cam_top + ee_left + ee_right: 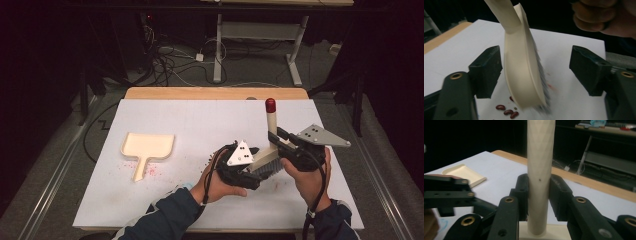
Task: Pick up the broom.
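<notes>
A cream brush (270, 122) with a red-tipped handle stands upright over the right side of the white tabletop (200, 117). My right gripper (275, 138) is shut on the handle (540, 170), low down near the brush head. My left gripper (254, 165) reaches in from the left, jaws apart on either side of the brush head (524, 75). In the left gripper view (536, 72) the left jaw stands close to the cream back and the right jaw is well clear of the bristles (542, 82). A cream dustpan (147, 146) lies flat at the left.
A few red beans (507, 111) lie on the table under the brush head. Red specks (150, 171) are scattered by the dustpan's handle. A wooden strip (215, 93) runs along the table's far edge. Beyond it, cables and a desk frame (260, 45) stand on the floor.
</notes>
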Demonstrator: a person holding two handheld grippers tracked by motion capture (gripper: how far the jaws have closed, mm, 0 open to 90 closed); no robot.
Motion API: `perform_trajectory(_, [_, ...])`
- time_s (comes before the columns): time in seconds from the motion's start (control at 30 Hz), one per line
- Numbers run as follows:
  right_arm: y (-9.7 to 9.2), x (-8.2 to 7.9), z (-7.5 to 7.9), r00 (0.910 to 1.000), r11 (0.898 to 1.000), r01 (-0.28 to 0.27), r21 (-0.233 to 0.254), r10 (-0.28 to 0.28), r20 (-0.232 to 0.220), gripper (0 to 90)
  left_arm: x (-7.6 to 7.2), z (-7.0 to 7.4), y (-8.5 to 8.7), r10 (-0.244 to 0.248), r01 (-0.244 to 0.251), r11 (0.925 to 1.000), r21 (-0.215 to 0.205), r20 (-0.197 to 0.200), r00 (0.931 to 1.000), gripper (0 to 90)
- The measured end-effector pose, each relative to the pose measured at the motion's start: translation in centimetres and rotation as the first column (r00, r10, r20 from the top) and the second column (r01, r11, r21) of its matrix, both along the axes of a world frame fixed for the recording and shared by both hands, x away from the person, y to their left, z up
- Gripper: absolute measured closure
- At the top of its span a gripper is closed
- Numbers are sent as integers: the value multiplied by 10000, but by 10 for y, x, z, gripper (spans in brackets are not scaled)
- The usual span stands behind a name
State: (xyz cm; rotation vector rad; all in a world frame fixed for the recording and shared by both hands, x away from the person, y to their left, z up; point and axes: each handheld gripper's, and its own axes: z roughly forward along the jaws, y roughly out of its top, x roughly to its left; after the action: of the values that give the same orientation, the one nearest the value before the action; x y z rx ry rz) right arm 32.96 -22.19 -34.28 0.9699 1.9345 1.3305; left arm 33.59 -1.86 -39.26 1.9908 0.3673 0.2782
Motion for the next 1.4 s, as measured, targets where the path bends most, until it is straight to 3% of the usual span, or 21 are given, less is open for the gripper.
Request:
perform_trajectory(0.13, [13, -11, 5, 9988, 9993, -346, -111, 350, 343, 715, 6, -4, 4, -221, 215, 9996, -177, -327, 9992, 399])
perform_trajectory(0.23, [19, -18, 6, 9969, 9991, -412, -93, 417, 672, 714, 7, -5, 8, -274, 272, 9996, -83, -216, 9994, 572])
perform_trajectory(0.27, [21, -19, 5, 9953, 9989, -439, -151, 450, 858, 714, 11, -4, 15, -501, 490, 9984, -295, -374, 9980, 584])
perform_trajectory(0.33, [24, -23, 6, 9919, 9986, -496, -158, 512, 1160, 713, 11, -1, 20, -551, 545, 9983, -206, -280, 9981, 603])
perform_trajectory(0.47, [26, -26, 9, 9888, 9954, -957, -105, 963, 1137, 703, 11, 1, 30, -784, 781, 9969, -123, -305, 9965, 626])
perform_trajectory(0.57, [26, -28, 9, 9807, 9871, -1601, -62, 1598, 1123, 681, 8, 5, 47, -1147, 1150, 9929, 319, -92, 9934, 643])
perform_trajectory(0.63, [27, -31, 8, 9668, 9741, -2246, -263, 2262, 1192, 637, 0, 6, 55, -1294, 1245, 9876, 959, 456, 9905, 653])
perform_trajectory(0.7, [28, -34, 6, 9431, 9516, -3014, -593, 3067, 1284, 597, -8, 6, 64, -1586, 1491, 9792, 1380, 609, 9855, 656])
perform_trajectory(0.8, [29, -36, 0, 8994, 9036, -4152, -1055, 4252, 1018, 544, -19, 2, 73, -1944, 1788, 9643, 1952, 636, 9789, 658])
perform_trajectory(0.83, [30, -36, -2, 8783, 8781, -4605, -1297, 4719, 767, 534, -23, 1, 76, -2046, 1881, 9603, 2061, 615, 9769, 658])
perform_trajectory(0.87, [32, -37, -4, 8630, 8587, -4870, -1596, 5012, 635, 522, -27, 0, 79, -2156, 1977, 9553, 2196, 609, 9746, 658])
perform_trajectory(0.9, [34, -37, -7, 8419, 8312, -5239, -1862, 5385, 349, 520, -30, 0, 82, -2242, 2047, 9507, 2330, 604, 9727, 658])
perform_trajectory(0.97, [37, -37, -15, 8135, 7901, -5686, -2290, 5814, -139, 491, -36, -1, 90, -2353, 2150, 9460, 2425, 575, 9702, 658])
perform_trajectory(1.0, [39, -36, -19, 7950, 7664, -5976, -2354, 6045, -504, 485, -38, -1, 94, -2405, 2223, 9458, 2370, 506, 9693, 659])
perform_trajectory(1.03, [41, -35, -23, 7819, 7455, -6153, -2564, 6185, -781, 467, -39, -1, 98, -2410, 2241, 9461, 2338, 459, 9694, 659])
perform_trajectory(1.13, [46, -31, -33, 7490, 6982, -6578, -2825, 6459, -1476, 443, -42, -1, 108, -2613, 2508, 9440, 2143, 219, 9650, 658])
perform_trajectory(1.2, [52, -30, -38, 7382, 6841, -6704, -2872, 6542, -1647, 421, -43, -3, 111, -2721, 2628, 9404, 2157, 141, 9622, 658])
perform_trajectory(1.27, [59, -30, -42, 7193, 6641, -6916, -2841, 6690, -1873, 451, -43, -5, 110, -2838, 2750, 9352, 2234, 80, 9588, 658])
perform_trajectory(1.37, [70, -28, -49, 6823, 6224, -7288, -2854, 6956, -2252, 542, -43, -6, 108, -3010, 2923, 9276, 2326, 19, 9536, 658])
perform_trajectory(1.4, [73, -29, -52, 6765, 6198, -7357, -2731, 6920, -2520, 564, -42, -7, 109, -3087, 3005, 9241, 2360, -24, 9512, 657])
